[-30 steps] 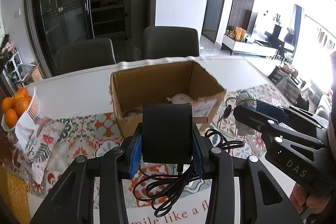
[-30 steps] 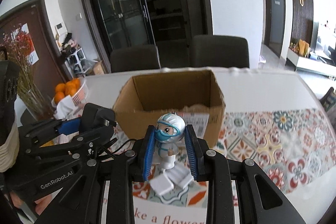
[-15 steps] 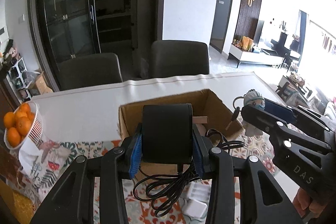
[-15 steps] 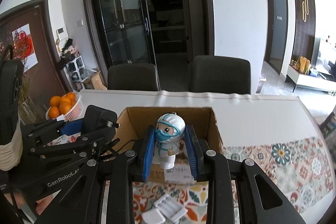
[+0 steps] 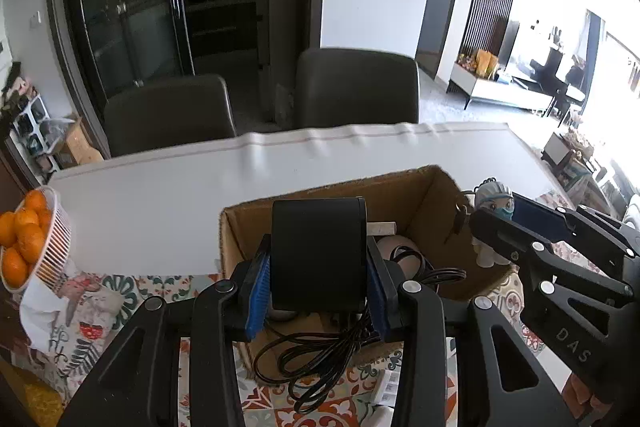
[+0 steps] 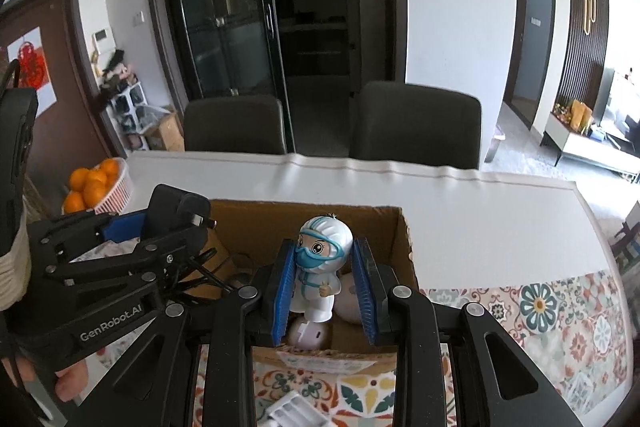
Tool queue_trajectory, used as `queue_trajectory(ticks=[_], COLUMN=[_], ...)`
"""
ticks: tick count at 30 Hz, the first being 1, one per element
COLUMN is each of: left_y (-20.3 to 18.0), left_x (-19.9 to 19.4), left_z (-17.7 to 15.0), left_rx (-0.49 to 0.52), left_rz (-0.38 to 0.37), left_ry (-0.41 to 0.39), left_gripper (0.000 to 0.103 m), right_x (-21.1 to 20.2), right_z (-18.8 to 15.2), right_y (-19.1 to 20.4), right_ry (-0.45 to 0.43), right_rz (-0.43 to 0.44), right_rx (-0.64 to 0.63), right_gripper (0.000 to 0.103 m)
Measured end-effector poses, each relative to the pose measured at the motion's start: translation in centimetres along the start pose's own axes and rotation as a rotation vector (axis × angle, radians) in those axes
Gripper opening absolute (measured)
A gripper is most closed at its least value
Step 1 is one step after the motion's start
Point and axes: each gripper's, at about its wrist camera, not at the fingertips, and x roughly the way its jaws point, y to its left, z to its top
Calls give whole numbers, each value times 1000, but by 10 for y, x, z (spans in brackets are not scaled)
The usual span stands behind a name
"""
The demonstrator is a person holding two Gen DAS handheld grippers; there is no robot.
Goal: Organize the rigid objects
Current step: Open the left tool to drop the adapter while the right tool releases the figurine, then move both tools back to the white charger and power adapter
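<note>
Both hands are loaded and sit over the open cardboard box (image 5: pixel 424 195), so the task looks well under way but not finished. The left gripper (image 5: pixel 318 285) is clamped on a black power adapter (image 5: pixel 318 251), whose cord (image 5: pixel 320 359) hangs in loops over the near wall of the box. The right gripper (image 6: pixel 326 291) squeezes a small figurine (image 6: pixel 322 267) in a white suit and blue mask, held upright above the right half of the box.

Inside the box a few things already lie: a pale rounded object (image 6: pixel 350 297) and a white one (image 6: pixel 310 335) under the figurine, so some sorting seems done. Neither held item has been let go yet; both need lowering and releasing.

On the patterned cloth (image 6: pixel 560 327) near the box, a white ribbed piece (image 6: pixel 292 411) waits and probably belongs in the box too. The basket of oranges (image 5: pixel 28 239) stands well apart at the left.
</note>
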Motion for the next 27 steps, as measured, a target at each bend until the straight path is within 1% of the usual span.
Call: queue_trajectory(ticks=[5, 11, 14, 15, 17, 19, 20, 21, 22, 24, 25, 27], left_y=[0, 2, 3, 3, 3, 5, 6, 7, 8, 11, 12, 13], left_x=[27, 47, 48, 47, 45, 41, 39, 38, 35, 30, 28, 21], left_z=[-2, -7, -9, -9, -9, -10, -11, -11, -12, -13, -14, -16], left_rx=[5, -3, -4, 0, 6, 10, 12, 14, 14, 12, 10, 14], left_rz=[16, 40, 54, 59, 72, 90, 103, 117, 129, 144, 149, 164], left_ry=[57, 112, 98, 93, 85, 76, 71, 63, 53, 43, 42, 29], left_gripper=[41, 41, 43, 44, 50, 53, 58, 61, 65, 68, 72, 74], right_x=[23, 47, 55, 58, 62, 64, 65, 64, 64, 63, 63, 59], right_z=[-5, -16, -22, -23, -25, -27, -27, -28, -29, -29, -29, -29], right_y=[-4, -13, -17, -18, -19, -20, -21, -20, -20, -20, -21, -20], right_ry=[54, 121, 147, 153, 161, 168, 170, 170, 169, 170, 165, 159], right_rz=[-7, -6, -4, -2, 0, 2, 2, 4, 5, 3, -3, -16], right_rx=[-1, 15, 32, 36, 41, 43, 44, 44, 44, 52, 58, 67], right_gripper=[29, 29, 29, 29, 29, 29, 29, 29, 30, 44, 51, 53])
